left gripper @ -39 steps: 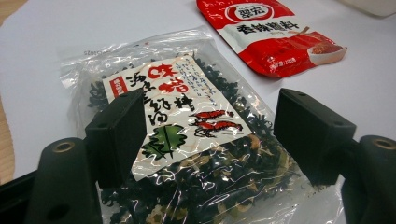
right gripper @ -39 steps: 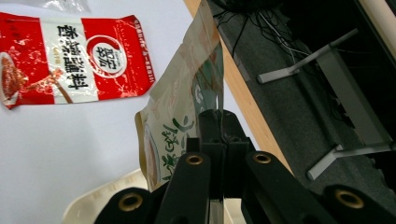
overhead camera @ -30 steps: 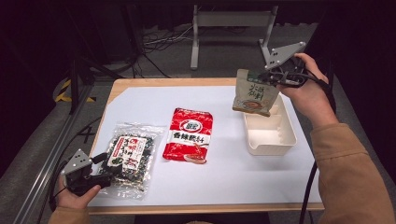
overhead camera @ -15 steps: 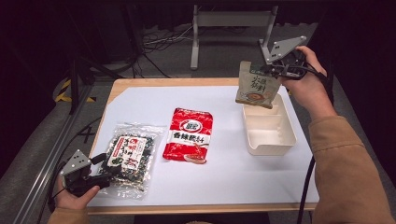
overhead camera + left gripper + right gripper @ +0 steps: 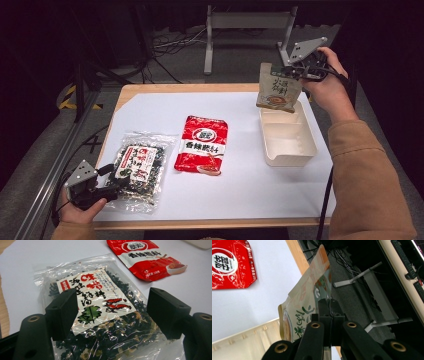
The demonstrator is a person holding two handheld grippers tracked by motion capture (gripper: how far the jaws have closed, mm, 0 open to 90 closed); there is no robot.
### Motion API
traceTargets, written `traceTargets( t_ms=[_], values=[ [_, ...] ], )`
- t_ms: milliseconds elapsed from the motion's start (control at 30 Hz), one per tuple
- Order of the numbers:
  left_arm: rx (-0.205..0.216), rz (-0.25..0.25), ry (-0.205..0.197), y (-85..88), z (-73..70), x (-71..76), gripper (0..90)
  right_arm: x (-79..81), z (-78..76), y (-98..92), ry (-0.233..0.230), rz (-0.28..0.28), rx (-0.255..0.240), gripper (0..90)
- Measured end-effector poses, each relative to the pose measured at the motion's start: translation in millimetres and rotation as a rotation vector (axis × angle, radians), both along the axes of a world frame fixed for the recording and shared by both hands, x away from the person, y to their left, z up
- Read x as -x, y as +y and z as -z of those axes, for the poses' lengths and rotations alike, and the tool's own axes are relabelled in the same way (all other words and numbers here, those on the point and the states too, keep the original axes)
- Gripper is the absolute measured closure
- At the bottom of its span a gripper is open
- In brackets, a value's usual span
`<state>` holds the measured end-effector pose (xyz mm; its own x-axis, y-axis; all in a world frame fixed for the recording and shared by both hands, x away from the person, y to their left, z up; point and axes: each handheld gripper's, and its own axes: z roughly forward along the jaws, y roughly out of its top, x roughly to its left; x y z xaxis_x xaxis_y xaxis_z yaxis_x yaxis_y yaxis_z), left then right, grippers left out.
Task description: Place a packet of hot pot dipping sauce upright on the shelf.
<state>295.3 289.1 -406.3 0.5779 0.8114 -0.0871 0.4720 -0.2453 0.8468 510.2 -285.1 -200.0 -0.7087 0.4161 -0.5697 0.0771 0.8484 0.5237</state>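
The left tool (image 5: 107,186) sits at the near left corner of the counter (image 5: 150,92), held in a hand (image 5: 80,212), and its jaws are spread wide apart with nothing pinched. In the left gripper view the two black jaws sit on either side of the near end of the seaweed bag (image 5: 100,322), but the pads don't press on it. That clear bag (image 5: 137,170) lies flat on the white sheet (image 5: 240,195) that covers most of the counter, near the left edge, full of dark dried bits with a white and red label on top.

Just beside it toward the middle is a red sauce packet (image 5: 202,150), also flat, a little apart from the bag and not touching it.

Over by the right edge there's a cream tray (image 5: 287,150) with a divider inside, sitting on the sheet.

Farthest back, the right tool (image 5: 287,72) is up in the air over the far right corner, gripped by the right hand (image 5: 325,85). Its jaws are clamped tight on the top edge of a tan soup-base pouch (image 5: 277,92), which hangs down with its bottom over the far end of the tray. In the right gripper view the jaws are pressed together on the pouch (image 5: 304,302), no gap at all.
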Motion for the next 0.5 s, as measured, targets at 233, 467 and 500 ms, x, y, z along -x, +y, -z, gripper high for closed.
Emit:
traceTargets(
  t_ms=[233,467,500],
  values=[
    [-0.003,-0.001,0.001,0.6,0.3,-0.6,25.8,-8.1,6.4,-5.8,0.0,0.019,0.018,90.0],
    [-0.001,-0.005,0.001,1.6,0.7,-0.7,25.8,-14.5,14.6,-11.2,0.01,0.038,0.028,90.0],
    [0.0,-0.006,0.005,1.6,0.7,-0.6,25.8,-15.3,16.1,-11.6,0.011,0.043,0.029,90.0]
  ],
)
